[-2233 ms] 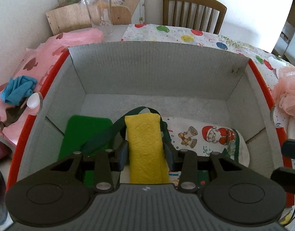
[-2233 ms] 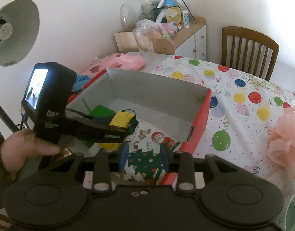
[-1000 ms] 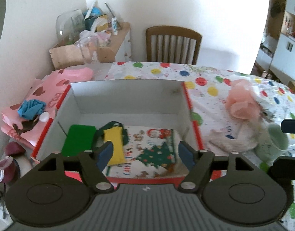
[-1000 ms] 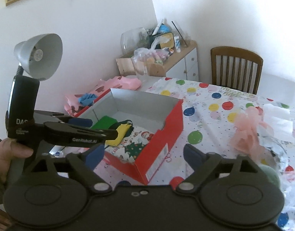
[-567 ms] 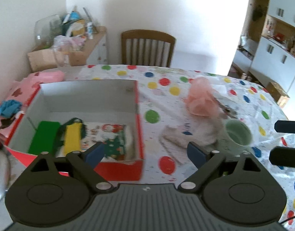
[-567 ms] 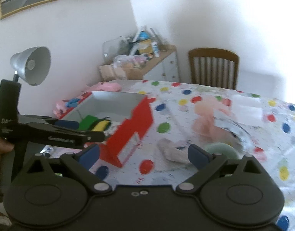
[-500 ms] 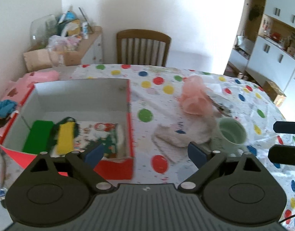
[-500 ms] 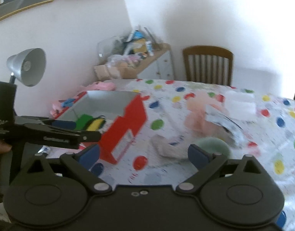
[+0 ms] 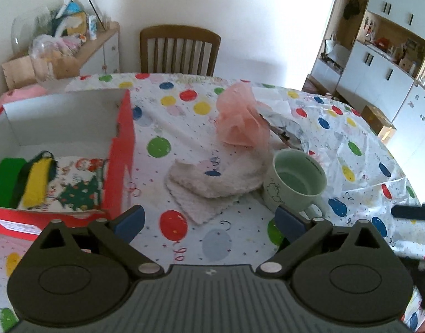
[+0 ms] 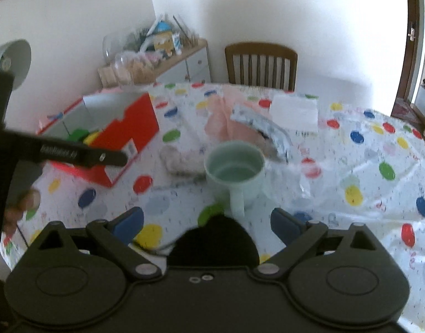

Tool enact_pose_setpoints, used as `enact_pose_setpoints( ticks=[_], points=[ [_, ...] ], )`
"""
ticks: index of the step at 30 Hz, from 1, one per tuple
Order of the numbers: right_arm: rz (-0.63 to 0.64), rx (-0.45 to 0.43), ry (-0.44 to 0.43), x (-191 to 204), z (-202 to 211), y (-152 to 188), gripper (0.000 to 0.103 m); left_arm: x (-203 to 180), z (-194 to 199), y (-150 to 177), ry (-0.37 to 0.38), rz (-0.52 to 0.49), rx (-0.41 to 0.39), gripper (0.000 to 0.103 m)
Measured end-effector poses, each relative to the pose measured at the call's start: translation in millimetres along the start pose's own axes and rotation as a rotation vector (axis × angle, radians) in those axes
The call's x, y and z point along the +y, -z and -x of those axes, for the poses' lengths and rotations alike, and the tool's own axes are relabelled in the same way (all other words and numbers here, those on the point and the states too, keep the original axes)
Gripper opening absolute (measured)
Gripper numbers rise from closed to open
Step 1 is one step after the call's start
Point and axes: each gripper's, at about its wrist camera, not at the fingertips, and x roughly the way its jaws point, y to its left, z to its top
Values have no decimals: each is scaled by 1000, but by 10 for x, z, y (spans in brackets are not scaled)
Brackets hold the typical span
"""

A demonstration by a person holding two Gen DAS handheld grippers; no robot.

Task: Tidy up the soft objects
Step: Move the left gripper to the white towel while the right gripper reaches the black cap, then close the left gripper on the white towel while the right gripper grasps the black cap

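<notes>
Both claws, left and right, gape empty; grabbing the white cloth risks tipping the adjoining mug.

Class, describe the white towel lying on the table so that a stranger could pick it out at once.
Start at the red box on the balloon-print tablecloth and look to its right, towards the pale green mug. The white towel lies crumpled between them, against the mug. Unlike the pink mesh puff behind it, it is off-white, fluffy terry lying low.
</notes>
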Motion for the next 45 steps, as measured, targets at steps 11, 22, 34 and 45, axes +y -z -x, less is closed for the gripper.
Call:
enact_pose_setpoints(
  ticks=[11, 22, 34, 45],
  points=[
    [10, 111, 11, -83, -276, 306, 97, -152, -731, 13, -27, -43, 60, 101],
    [-7, 170, -21, -203, -550, 342, 89, -237, -1264, -115, -81, -142, 95, 101],
    [27, 215, -1, -201, -843, 366, 78, -191, -1578, -117, -67, -182, 121, 99],
    [156, 210, 69, -57, -878, 416, 41, -183, -1598, -145, -77, -176, 98, 51]
  ],
)
